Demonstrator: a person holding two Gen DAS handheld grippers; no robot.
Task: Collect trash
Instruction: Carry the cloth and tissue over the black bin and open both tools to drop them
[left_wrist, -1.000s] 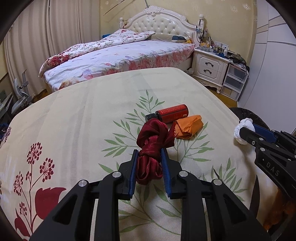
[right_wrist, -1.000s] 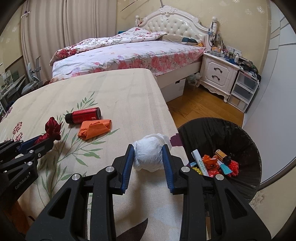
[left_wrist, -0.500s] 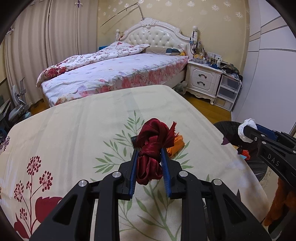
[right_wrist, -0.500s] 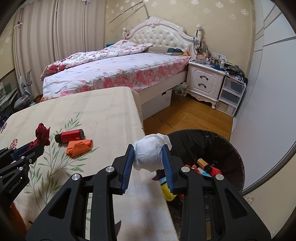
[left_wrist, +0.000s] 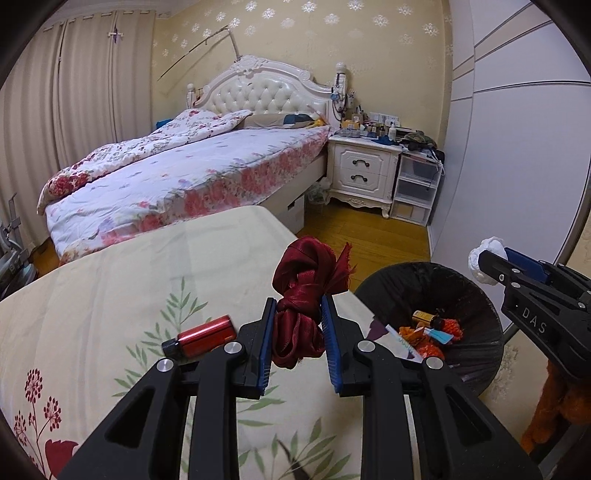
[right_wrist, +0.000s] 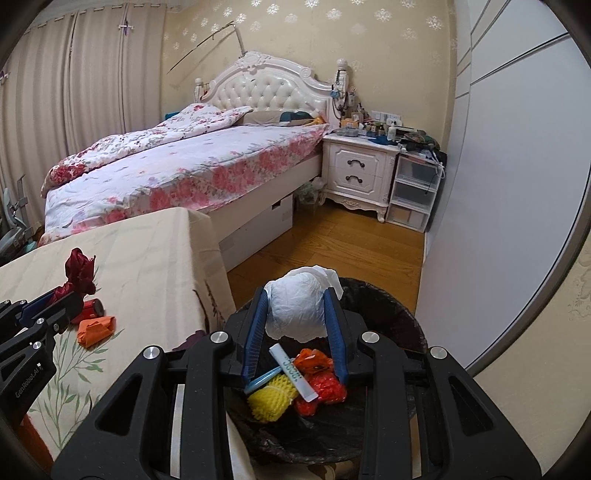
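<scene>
My left gripper (left_wrist: 298, 306) is shut on a knotted dark red ribbon (left_wrist: 301, 295), held above the table's right edge beside the black-lined bin (left_wrist: 480, 314). My right gripper (right_wrist: 297, 295) is shut on a crumpled white paper ball (right_wrist: 295, 306) and hangs over the bin (right_wrist: 388, 314), which holds several colourful scraps. That paper ball (left_wrist: 484, 258) and gripper also show at the right of the left wrist view. On the floral tablecloth (left_wrist: 92, 314) lie a red can (left_wrist: 203, 336) and an orange wrapper (right_wrist: 95, 329).
A bed with a floral quilt (left_wrist: 184, 173) stands behind the table. A white nightstand (left_wrist: 364, 171) and clear drawers (left_wrist: 415, 192) stand against the far wall. Wooden floor (right_wrist: 332, 243) lies between bed and bin, and a pale wardrobe (right_wrist: 517, 184) is on the right.
Both grippers have swung right and risen with their loads. The ribbon has left the table's middle for its right edge. The paper ball has passed from over the table to above the bin.
</scene>
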